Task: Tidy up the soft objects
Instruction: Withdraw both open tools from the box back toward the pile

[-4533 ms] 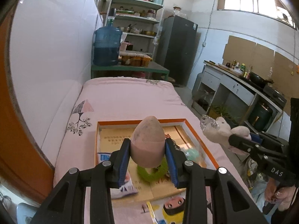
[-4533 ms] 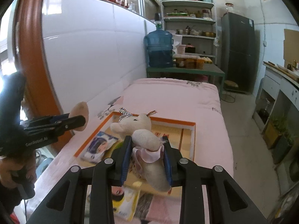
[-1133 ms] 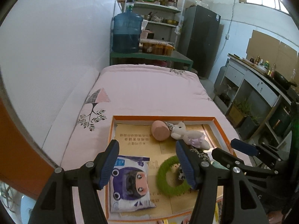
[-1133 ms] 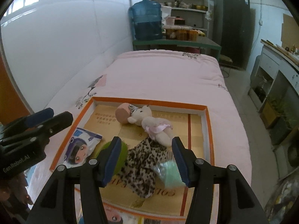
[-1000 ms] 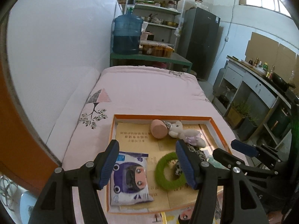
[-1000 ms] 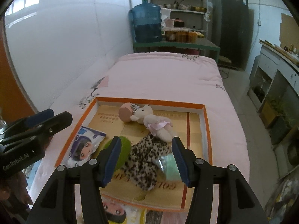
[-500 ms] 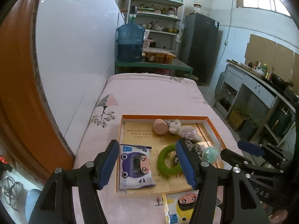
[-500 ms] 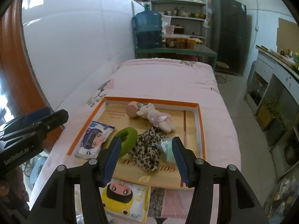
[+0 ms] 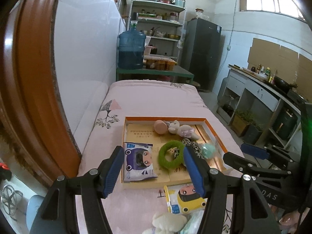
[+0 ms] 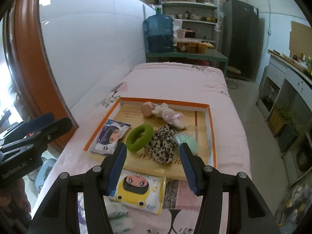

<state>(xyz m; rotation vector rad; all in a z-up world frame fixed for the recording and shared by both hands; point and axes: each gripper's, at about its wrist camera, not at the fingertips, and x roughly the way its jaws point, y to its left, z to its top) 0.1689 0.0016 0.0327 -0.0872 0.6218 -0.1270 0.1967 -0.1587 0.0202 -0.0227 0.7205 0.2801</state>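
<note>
A kitchen-like room holds a bed [image 9: 156, 97] with a pink cover, and behind it stand a blue water jug [image 9: 132, 49], shelves [image 9: 158, 17] of pots and a dark fridge [image 9: 202, 52]. On the cover lies a shallow tray [image 10: 165, 99] with an orange rim.

Inside the tray, at the far side, a pink egg [image 10: 146, 109] touches the head of a small white plush [image 10: 169, 115] in a lilac frill. Nearer, a purple wipes pack [image 10: 110, 136] lies in the left corner (its edge overhangs the rim in the right wrist view). Just right of it sits a green ring [image 10: 139, 135], then a leopard cloth [image 10: 163, 142] touching the ring, then a mint puff [image 10: 185, 139] beside the cloth.

Outside the tray, on its near side, a yellow wipes pack [image 10: 139, 193] lies flat on the cover. A white fluffy toy [image 9: 167, 222] shows at the bottom edge of the left wrist view.

The left gripper [image 9: 154, 168] hangs above the near end of the tray, jaws spread wide with nothing between them. The right gripper [image 10: 153, 164] hangs likewise, wide apart and holding nothing, with the leopard cloth seen between its blue pads [image 10: 188, 165].
</note>
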